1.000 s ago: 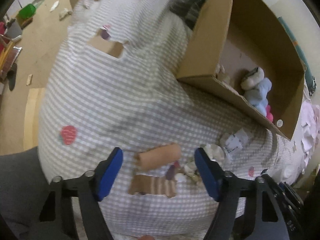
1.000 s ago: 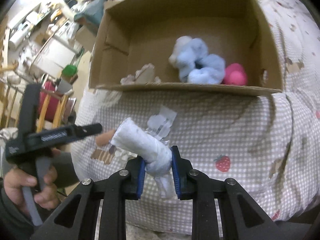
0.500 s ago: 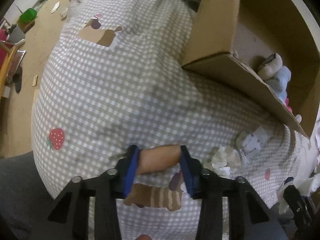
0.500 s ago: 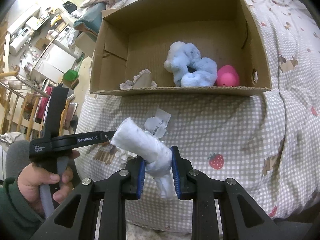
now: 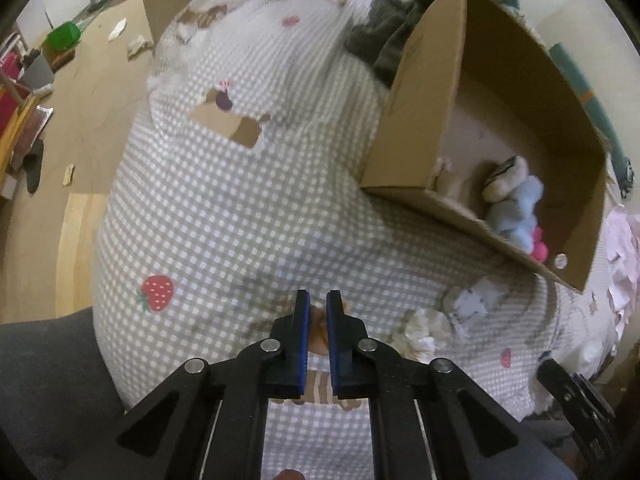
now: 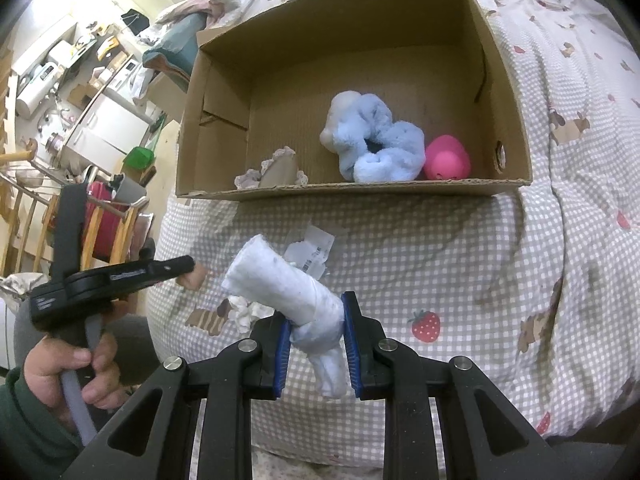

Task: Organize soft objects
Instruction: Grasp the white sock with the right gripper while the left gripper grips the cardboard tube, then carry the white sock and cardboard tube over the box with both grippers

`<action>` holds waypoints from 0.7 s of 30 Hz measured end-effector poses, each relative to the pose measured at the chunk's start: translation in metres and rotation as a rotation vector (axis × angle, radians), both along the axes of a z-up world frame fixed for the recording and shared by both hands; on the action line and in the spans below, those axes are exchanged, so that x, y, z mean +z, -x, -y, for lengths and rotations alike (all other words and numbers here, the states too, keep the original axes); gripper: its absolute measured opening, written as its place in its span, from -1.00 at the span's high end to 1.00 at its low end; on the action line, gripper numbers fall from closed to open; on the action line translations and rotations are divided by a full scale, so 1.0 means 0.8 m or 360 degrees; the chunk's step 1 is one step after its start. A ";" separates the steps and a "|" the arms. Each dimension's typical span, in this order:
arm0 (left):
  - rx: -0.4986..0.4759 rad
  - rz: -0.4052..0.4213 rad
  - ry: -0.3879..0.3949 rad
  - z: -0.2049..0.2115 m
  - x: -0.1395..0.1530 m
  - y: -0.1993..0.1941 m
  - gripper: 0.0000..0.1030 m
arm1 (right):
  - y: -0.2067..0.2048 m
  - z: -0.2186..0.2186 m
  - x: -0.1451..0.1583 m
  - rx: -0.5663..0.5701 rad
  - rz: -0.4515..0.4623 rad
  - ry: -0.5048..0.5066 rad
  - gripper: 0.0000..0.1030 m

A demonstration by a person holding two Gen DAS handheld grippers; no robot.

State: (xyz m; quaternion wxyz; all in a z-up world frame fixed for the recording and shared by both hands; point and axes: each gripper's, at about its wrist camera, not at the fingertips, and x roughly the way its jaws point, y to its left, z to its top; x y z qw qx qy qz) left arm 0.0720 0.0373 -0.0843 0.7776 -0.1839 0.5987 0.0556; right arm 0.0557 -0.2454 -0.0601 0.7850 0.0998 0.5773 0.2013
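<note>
My left gripper [image 5: 318, 308] is shut on a tan soft roll [image 5: 319, 330], its blue pads pressing it just above the checked bedspread [image 5: 240, 220]. From the right wrist view the left gripper [image 6: 188, 270] shows side-on, with the tan roll [image 6: 195, 279] at its tip. My right gripper [image 6: 316, 332] is shut on a white rolled cloth [image 6: 280, 284], held in front of the open cardboard box [image 6: 360, 191]. In the box lie a light blue fluffy piece [image 6: 380, 140], a pink soft thing [image 6: 446, 158] and a lacy beige piece [image 6: 276, 170].
A crumpled white piece [image 5: 416, 332] and a clear packet with a label [image 5: 476, 300] lie on the bedspread near the box [image 5: 420, 120]. Dark clothes [image 5: 380, 36] are piled behind it. A person's hand [image 6: 72, 364] holds the left gripper. Floor and clutter lie to the left.
The left gripper came down around the tan roll, closed on it and rose a little with it. The right gripper kept still with the white roll.
</note>
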 end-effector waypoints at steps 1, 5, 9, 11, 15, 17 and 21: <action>-0.0011 0.0019 -0.0012 0.000 0.006 0.002 0.85 | 0.000 0.000 0.000 -0.0001 0.0000 -0.0002 0.50; -0.0067 0.0107 -0.0030 0.000 0.031 0.015 0.85 | 0.002 0.002 0.002 -0.0004 0.0004 -0.0017 0.51; -0.0109 0.0202 -0.0034 0.014 0.069 0.025 0.85 | 0.007 0.005 0.019 -0.0003 0.0046 -0.0060 0.51; -0.0133 0.0252 -0.0027 0.019 0.084 0.017 0.85 | 0.008 0.009 0.030 -0.0007 0.0062 -0.0097 0.50; -0.0201 0.0350 -0.0018 0.036 0.119 0.002 0.85 | -0.003 0.021 0.052 -0.0049 0.0094 -0.0141 0.50; -0.0232 0.0380 -0.0015 0.043 0.132 -0.010 0.85 | -0.013 0.029 0.062 -0.0082 0.0103 -0.0165 0.50; -0.0301 0.0411 -0.0003 0.054 0.144 -0.039 0.85 | -0.032 0.042 0.080 -0.0130 0.0141 -0.0171 0.50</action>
